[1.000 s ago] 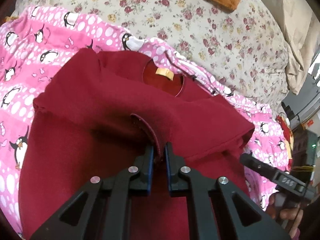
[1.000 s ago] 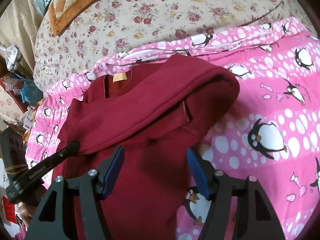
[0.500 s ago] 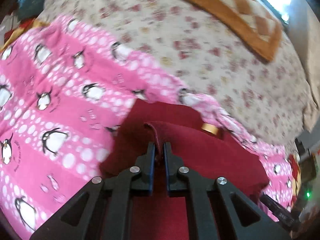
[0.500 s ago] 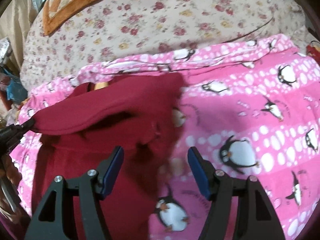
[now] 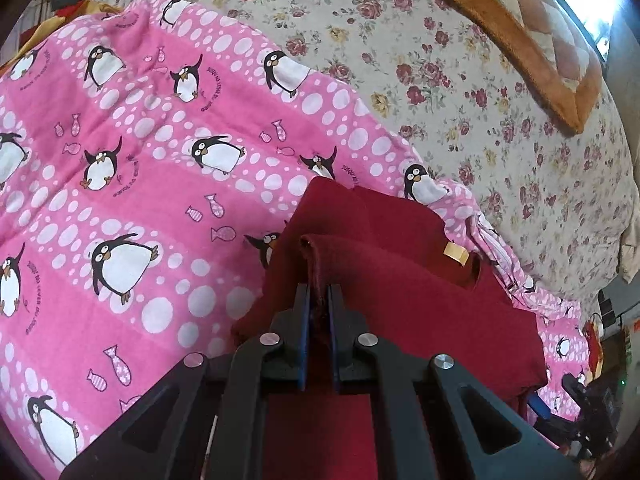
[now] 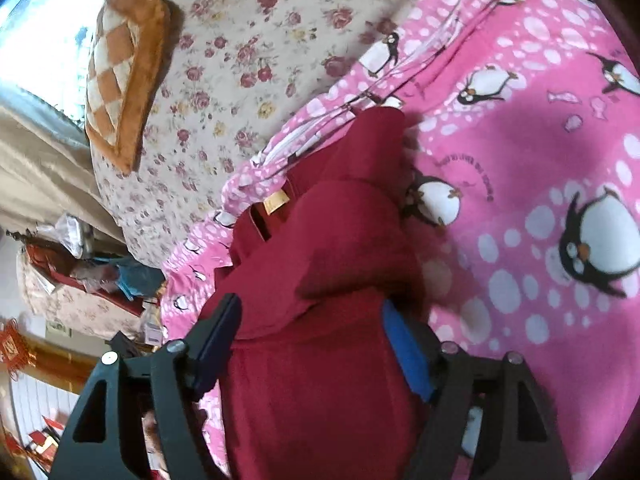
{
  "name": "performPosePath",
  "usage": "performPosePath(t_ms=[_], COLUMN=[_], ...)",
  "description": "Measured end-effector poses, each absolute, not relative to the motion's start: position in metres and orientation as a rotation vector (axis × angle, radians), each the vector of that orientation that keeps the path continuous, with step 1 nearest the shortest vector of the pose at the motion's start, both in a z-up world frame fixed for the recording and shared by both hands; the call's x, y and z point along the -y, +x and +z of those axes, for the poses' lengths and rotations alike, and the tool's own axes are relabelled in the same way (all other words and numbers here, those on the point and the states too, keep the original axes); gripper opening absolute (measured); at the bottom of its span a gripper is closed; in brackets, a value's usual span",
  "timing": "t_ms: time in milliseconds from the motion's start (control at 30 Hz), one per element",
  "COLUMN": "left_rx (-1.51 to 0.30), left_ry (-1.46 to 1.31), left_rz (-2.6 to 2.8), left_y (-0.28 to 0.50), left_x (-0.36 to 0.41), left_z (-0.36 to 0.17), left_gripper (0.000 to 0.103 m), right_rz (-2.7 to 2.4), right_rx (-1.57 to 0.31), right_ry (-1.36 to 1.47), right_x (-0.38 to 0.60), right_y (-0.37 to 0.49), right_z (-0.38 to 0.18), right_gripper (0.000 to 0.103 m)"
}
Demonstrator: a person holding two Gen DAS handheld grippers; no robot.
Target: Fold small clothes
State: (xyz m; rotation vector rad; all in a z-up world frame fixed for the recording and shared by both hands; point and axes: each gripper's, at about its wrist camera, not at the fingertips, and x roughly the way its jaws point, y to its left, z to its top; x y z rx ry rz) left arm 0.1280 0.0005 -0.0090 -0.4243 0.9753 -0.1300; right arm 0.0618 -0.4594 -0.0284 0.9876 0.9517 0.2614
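- Left gripper (image 5: 319,296): jaws closed tight, pinching a raised ridge of the red top (image 5: 400,292) between the blue pads. The fold stands up just beyond the fingertips.
- Right gripper (image 6: 310,320): jaws wide and opening; the top lies under and between them, but the pads do not press on it. This view is tilted and partly blurred.
- The top lies on the pink blanket (image 5: 132,168), near its far edge; one side is folded over the body. Its near part is cut off by the gripper frames in both views.
- A small tan tag (image 5: 456,253) sits inside the neck opening; any print on it is too small to read.
- The blanket has penguins, fish and white dots. Curved writing sits beside each penguin, too small and warped to read surely.
- Beyond the blanket is a floral sheet (image 5: 500,92), cream with red roses.
- At the far side on the sheet lies a cushion (image 5: 532,28), orange-edged with a checked face; cut off at the frame edge in the left view.
- Off the bed at the left of the right wrist view is clutter (image 6: 92,264), blurred and hard to make out.
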Motion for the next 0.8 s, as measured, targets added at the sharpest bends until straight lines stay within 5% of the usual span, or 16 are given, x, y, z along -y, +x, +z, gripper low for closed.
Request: performPosePath(t_ms=[267,333,400,433,667,800], left_rx=[-0.982,-0.987,-0.992,-0.998,-1.044,-1.043], left_ry=[-0.441,-0.435,-0.431,-0.430,-0.354,-0.380], left_rz=[-0.121,-0.123,-0.126,-0.134,-0.115,-0.121], left_y=[0.128,0.128,0.128,0.128,0.127,0.126], left_x=[-0.002,-0.001,0.001,0.002,0.016,0.012], left_z=[-0.011,-0.012,-0.013,-0.014,-0.030,-0.028], left_gripper=[0.000,0.000,0.000,0.000,0.000,0.000], right_rz=[0.338,0.286,0.237,0.210,0.108,0.106], right_rx=[-0.938,-0.921,-0.899,-0.900,-1.065,-1.123], right_ry=[1.059,1.032,1.028,1.008,0.689,0.682], right_x=[0.454,0.456,0.466,0.470,0.454,0.462], right_y=[0.069,0.078,0.079,0.077,0.062,0.056], right_z=[-0.029,-0.038,-0.042,-0.042,-0.034,-0.020], right_gripper=[0.077,0.061,0.011,0.008,0.008,0.020])
